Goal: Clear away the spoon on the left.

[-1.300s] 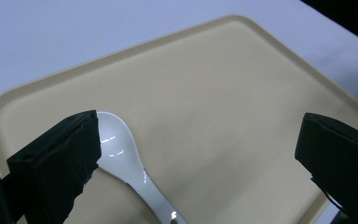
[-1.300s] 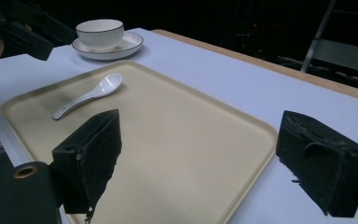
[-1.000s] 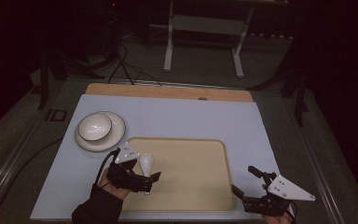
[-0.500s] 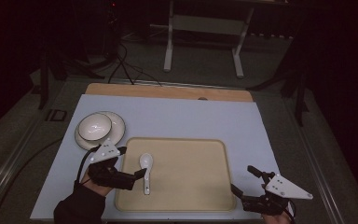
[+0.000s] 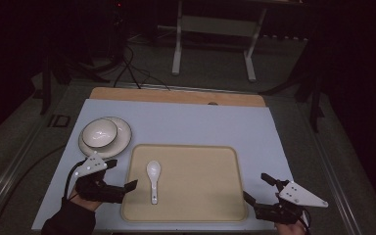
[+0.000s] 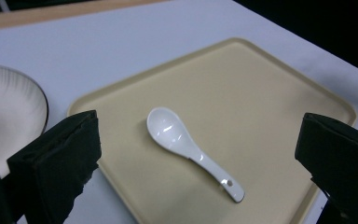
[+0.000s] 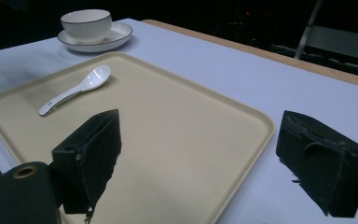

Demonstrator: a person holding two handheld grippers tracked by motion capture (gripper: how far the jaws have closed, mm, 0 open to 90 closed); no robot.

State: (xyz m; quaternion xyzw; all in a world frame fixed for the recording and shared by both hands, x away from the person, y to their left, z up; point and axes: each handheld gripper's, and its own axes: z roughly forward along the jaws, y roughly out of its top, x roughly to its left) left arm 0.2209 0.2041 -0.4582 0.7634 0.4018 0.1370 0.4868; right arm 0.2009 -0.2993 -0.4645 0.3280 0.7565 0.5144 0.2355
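On the beige tray (image 5: 196, 196), toward its left side, a white ceramic soup spoon (image 5: 152, 179) lies flat and free, bowl facing up and pointing to the far edge, handle running back toward the person. Just left of the tray, over the pale blue tabletop (image 5: 191, 125), the left hand-held gripper (image 5: 121, 176) hovers with its jaws spread wide and nothing between them; one jaw tip reaches the tray's left rim, near the spoon but apart from it. From the left gripper view the spoon (image 6: 189, 150) sits between the two black jaws, farther off, untouched.

Beyond that gripper, a white bowl (image 5: 99, 133) with a dark rim stands inside a white plate (image 5: 120, 139) on the tabletop, just off the tray's far left corner.

At the near right corner of the tray, the right hand-held gripper (image 5: 257, 190) is also spread open and empty, well apart from the spoon. Its own view looks across the tray (image 7: 177, 140) to the spoon (image 7: 77, 88) and the bowl (image 7: 85, 23) on its plate (image 7: 116, 39).
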